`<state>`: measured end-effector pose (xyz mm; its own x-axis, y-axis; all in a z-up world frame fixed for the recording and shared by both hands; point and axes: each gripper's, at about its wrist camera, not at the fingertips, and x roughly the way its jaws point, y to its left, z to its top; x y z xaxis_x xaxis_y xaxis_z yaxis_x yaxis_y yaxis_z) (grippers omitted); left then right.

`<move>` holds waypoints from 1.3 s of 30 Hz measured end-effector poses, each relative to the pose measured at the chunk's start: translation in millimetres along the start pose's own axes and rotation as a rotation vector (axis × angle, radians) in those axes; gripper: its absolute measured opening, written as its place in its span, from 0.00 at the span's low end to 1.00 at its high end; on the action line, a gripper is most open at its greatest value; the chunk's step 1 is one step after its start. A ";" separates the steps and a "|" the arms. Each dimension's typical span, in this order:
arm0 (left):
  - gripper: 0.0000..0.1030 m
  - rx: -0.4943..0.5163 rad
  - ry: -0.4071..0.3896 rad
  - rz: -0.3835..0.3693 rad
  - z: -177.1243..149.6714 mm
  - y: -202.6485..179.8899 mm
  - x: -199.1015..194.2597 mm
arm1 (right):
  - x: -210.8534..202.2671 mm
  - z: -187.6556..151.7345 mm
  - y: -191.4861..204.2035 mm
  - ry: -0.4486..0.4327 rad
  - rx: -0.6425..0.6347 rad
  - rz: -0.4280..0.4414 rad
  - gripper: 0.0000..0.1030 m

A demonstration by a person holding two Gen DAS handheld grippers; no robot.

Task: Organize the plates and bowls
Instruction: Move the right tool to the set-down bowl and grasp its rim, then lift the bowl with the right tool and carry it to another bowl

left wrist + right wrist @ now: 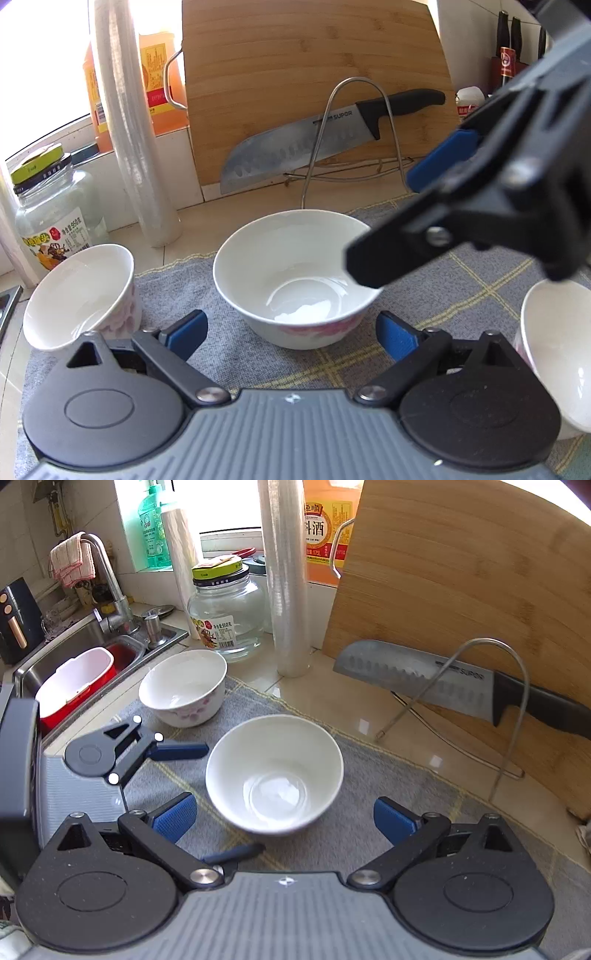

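Covering the tabletop (306, 686), a grey checked cloth (369, 812) sits below the cutting board (461, 590) at upper right. Centre-frame white bowl (275, 775) lies just ahead of both hand-held grippers, left (291, 332) and right (284, 818), jaws wide, empty.

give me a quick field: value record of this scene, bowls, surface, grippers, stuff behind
bowls: three white bowls with pink flower print; middle bowl, left bowl, right bowl at the frame edge
bowl state: all upright, empty, apart
surface: grey checked cloth on the counter
left gripper: jaws open, holding nothing, facing the middle bowl
right gripper: jaws open, holding nothing, above the middle bowl
behind: wooden cutting board upright in a wire rack, knife leaning on it, glass jar
sink: left of the cloth
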<state>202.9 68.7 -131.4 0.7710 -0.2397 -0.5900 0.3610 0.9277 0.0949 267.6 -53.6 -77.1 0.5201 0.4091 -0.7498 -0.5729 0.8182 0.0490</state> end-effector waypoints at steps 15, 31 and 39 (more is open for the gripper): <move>0.85 -0.031 -0.006 -0.050 4.3 3.3 9.3 | 45.6 19.2 -20.4 0.042 0.033 0.056 0.87; 0.82 -0.006 -0.004 -0.044 6.0 1.2 7.6 | 62.6 25.5 -20.8 0.061 0.017 0.073 0.76; 0.82 -0.013 -0.006 -0.059 8.6 3.6 3.1 | 67.3 26.8 -20.0 0.066 0.014 0.085 0.75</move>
<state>211.1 68.8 -126.1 0.7518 -0.2962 -0.5891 0.3993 0.9155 0.0493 331.1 -31.6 -110.9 0.4268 0.4505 -0.7841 -0.6042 0.7872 0.1233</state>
